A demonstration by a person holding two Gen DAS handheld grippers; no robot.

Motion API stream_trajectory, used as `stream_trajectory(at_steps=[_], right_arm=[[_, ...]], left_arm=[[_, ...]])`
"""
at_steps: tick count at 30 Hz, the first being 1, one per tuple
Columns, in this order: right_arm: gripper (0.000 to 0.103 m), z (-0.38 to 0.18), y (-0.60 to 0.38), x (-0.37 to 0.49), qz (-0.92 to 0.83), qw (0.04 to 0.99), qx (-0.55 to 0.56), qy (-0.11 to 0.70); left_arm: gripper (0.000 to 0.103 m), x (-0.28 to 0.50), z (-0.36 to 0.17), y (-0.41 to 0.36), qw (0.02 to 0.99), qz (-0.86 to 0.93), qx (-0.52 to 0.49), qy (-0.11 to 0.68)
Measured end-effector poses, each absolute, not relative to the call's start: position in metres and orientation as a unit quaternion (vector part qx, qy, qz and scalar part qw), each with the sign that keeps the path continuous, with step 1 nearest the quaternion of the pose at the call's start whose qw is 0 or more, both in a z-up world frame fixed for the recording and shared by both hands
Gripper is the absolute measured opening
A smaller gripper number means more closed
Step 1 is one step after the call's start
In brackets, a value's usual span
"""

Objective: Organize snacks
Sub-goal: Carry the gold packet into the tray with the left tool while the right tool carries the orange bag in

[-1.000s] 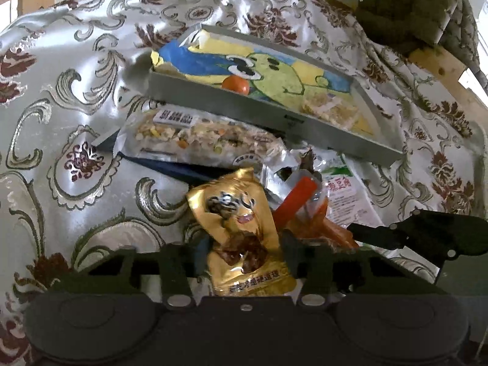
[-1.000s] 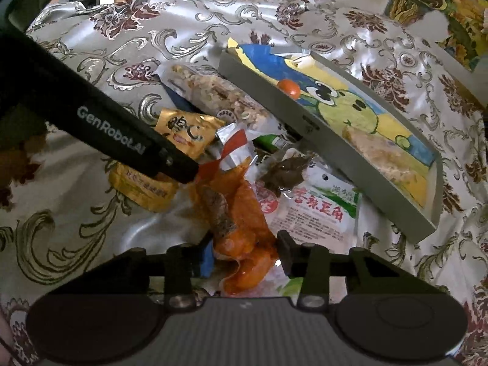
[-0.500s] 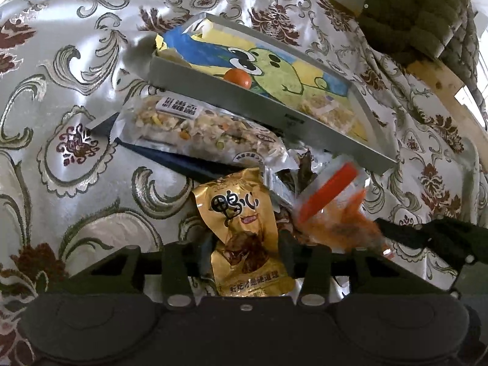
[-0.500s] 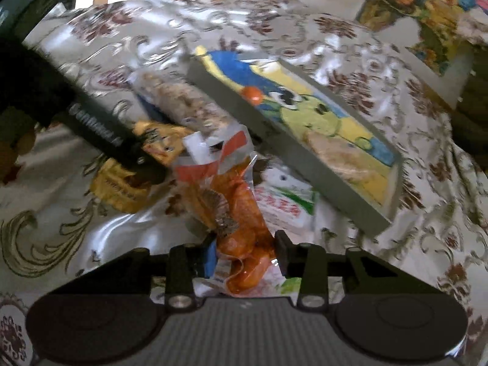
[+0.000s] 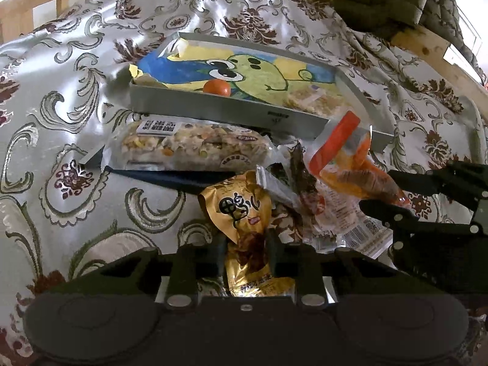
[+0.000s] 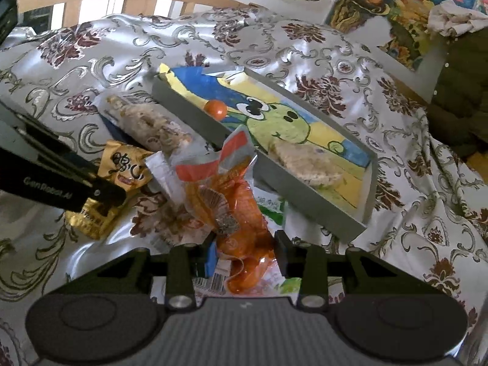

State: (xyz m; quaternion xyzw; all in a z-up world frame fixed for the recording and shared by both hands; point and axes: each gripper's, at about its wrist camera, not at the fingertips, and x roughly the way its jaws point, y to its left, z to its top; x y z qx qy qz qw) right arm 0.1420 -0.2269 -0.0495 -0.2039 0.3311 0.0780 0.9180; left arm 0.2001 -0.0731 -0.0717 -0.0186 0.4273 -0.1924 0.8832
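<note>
My left gripper (image 5: 245,245) is shut on a gold snack packet (image 5: 244,213) with black characters, held just above the cloth. It also shows in the right wrist view (image 6: 122,177). My right gripper (image 6: 244,245) is shut on an orange clear snack bag (image 6: 231,201), lifted off the pile; the bag also shows in the left wrist view (image 5: 350,167). A grey tray (image 5: 213,108) with a green cartoon lining lies beyond, holding a small orange ball (image 5: 217,88) and a pale rice snack (image 6: 308,164).
A long grain-bar packet (image 5: 189,146) lies against the tray's near wall on a dark blue pack. A white packet with green print (image 6: 271,207) and a dark snack (image 5: 302,177) lie between the grippers. Patterned satin cloth (image 5: 61,122) covers the surface.
My right gripper has lifted the orange bag off the pile and carried it toward the tray. My left gripper has raised the gold packet slightly.
</note>
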Motion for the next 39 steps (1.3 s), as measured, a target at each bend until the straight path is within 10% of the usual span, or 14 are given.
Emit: stream_trajectory(at_steps=[4,39], right_arm=[[0.042,-0.048,-0.228,0.141,0.075,0.921,-0.201,0.325],[0.042,-0.038,-0.239,0.141,0.048,0.938,-0.179,0.294]], left_arm=[[0.015,0.196,-0.069,-0.073,0.886,-0.196,-0.024,0.419],[0.011,0.167,-0.049,-0.086,0.908,-0.226,-0.007,0.352]])
